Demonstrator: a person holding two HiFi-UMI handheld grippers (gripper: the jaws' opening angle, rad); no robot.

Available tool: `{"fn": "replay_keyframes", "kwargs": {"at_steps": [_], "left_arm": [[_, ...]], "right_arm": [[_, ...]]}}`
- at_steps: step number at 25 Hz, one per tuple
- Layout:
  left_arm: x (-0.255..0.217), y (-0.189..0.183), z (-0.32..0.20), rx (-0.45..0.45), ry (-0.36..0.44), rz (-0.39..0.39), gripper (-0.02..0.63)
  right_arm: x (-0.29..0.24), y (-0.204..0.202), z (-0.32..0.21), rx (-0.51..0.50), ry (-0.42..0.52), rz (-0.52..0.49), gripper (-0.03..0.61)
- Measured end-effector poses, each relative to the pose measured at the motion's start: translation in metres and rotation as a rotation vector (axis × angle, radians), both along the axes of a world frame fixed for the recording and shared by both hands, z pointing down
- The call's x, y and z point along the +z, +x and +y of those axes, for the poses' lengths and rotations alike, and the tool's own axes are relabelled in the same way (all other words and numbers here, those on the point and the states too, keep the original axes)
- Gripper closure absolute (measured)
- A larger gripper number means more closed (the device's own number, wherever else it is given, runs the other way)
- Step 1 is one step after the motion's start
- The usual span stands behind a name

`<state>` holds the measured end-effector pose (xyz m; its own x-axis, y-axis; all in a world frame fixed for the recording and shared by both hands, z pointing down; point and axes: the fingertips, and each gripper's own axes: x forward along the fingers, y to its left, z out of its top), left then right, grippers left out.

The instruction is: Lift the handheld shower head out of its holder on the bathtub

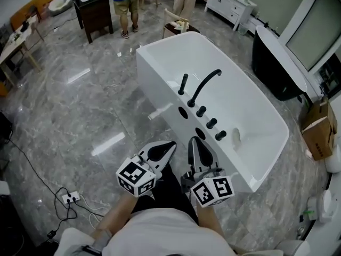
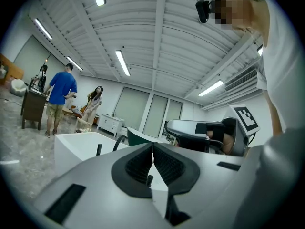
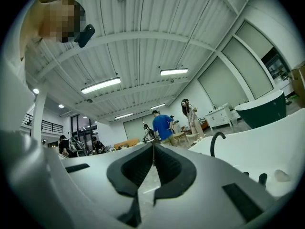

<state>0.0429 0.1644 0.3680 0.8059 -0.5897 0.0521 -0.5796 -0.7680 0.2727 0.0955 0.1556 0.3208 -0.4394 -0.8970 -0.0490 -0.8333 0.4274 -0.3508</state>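
Note:
A white freestanding bathtub fills the middle of the head view. On its near rim stand the black handheld shower head, upright in its holder, a curved black spout and several black knobs. My left gripper and right gripper hover side by side just short of the tub's near wall. Both are shut and hold nothing. In the left gripper view the shower head rises above the tub rim, beyond my shut left gripper. The right gripper view shows the spout.
Grey marble floor surrounds the tub. A black tub and a cardboard box stand at the right. A power strip with cables lies at the lower left. People stand by a dark cabinet at the back, and a white dresser stands at the back right.

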Motion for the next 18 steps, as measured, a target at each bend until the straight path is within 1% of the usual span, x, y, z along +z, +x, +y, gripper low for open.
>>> {"fn": "replay_keyframes", "kwargs": {"at_steps": [4,8,14,18], "left_arm": [[0.005,0.002,-0.033,-0.017,-0.009,0.002,0.601],[0.003,0.012,-0.069,-0.014,-0.014,0.005,0.601],[-0.002,0.022,-0.126,-0.021,-0.015,-0.010,0.601],[-0.004,0.020,-0.167,-0.033,-0.004,-0.019,0.601]], "right_arm": [[0.006,0.000,-0.034,-0.023,-0.007,0.004,0.561],[0.006,0.009,-0.073,-0.019,-0.018,0.004,0.561],[-0.003,0.020,-0.130,-0.040,0.004,-0.034,0.561],[-0.006,0.020,-0.170,-0.041,0.012,-0.029,0.561]]}}
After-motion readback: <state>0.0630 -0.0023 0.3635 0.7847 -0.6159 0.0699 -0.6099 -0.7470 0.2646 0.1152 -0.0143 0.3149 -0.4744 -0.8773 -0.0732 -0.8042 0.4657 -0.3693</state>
